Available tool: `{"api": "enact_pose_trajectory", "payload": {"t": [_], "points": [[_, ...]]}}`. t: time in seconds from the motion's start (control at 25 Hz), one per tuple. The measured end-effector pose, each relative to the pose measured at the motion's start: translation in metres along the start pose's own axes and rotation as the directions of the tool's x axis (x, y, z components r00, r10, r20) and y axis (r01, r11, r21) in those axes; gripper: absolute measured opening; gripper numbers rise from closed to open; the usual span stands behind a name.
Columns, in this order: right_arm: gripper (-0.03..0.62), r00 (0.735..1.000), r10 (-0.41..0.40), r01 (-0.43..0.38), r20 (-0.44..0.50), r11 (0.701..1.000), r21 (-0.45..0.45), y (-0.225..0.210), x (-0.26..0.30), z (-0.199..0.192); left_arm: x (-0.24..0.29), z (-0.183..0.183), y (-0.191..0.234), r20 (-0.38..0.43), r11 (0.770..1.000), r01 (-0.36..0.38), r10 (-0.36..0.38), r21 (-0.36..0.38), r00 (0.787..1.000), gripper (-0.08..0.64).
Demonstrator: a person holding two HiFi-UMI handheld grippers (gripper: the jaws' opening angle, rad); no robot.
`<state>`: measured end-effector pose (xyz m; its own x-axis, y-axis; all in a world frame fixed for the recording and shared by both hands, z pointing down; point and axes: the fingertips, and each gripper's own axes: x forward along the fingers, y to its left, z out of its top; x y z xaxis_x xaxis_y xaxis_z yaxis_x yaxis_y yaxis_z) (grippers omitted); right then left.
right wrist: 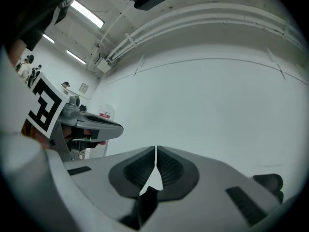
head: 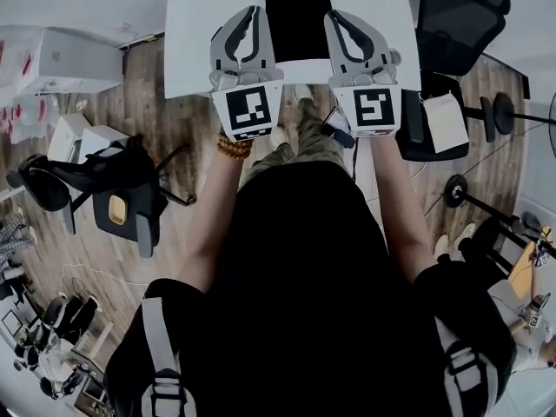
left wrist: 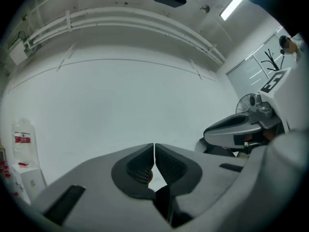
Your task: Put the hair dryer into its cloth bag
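Cut off at the far edge of the head view, and covered along both sides by the left gripper [head: 252, 14] and right gripper [head: 335, 17]: a black shape [head: 295, 16] on the table [head: 195, 42], too dark to tell as bag or mat. Hidden under the person's torso [head: 304, 268]: much of the near floor [head: 187, 224]. Too small to make out: figures [right wrist: 29, 69] at the left of the right gripper view.

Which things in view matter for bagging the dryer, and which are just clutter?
Job: left gripper, right gripper, both shut and empty; black cloth, probably the bag, on white table. Hair dryer not visible.
Clutter: office chair, second chair, floor weights, white boxes.
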<state>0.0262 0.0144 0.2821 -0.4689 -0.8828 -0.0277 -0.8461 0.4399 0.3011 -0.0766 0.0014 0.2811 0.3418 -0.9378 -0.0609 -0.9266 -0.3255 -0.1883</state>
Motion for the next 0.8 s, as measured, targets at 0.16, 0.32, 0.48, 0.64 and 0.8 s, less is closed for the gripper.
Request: {"api": "enact_pose_trajectory", "payload": {"t": [0.16,0.32,0.48,0.64,0.8], "points": [[0.034,0.998,-0.017,0.019,-0.064,0.999,0.025,-0.002,-0.009,-0.015,-0.005,-0.015,-0.007,-0.030,1.000,0.023,-0.023,-0.016,0.999,0.031],[0.034,0.993,-0.026,0.031,-0.112,0.999,0.042,-0.003,-0.013,-0.023,-0.008,-0.025,-0.009,-0.054,0.999,0.026,-0.028,-0.042,0.998,0.031],[0.032,0.991,-0.021,0.027,-0.130,0.998,0.048,-0.004,-0.012,-0.030,-0.011,-0.038,-0.011,-0.082,0.998,0.030,-0.035,-0.063,0.996,0.031],[0.032,0.990,-0.023,0.031,-0.138,0.998,0.058,-0.006,-0.010,-0.034,-0.012,-0.046,-0.009,-0.099,0.997,0.030,-0.037,-0.070,0.994,0.031],[0.032,0.989,-0.023,0.033,-0.148,0.997,0.064,-0.010,-0.006,-0.040,-0.013,-0.054,-0.010,-0.121,0.996,0.032,-0.041,-0.079,0.992,0.031]]}}
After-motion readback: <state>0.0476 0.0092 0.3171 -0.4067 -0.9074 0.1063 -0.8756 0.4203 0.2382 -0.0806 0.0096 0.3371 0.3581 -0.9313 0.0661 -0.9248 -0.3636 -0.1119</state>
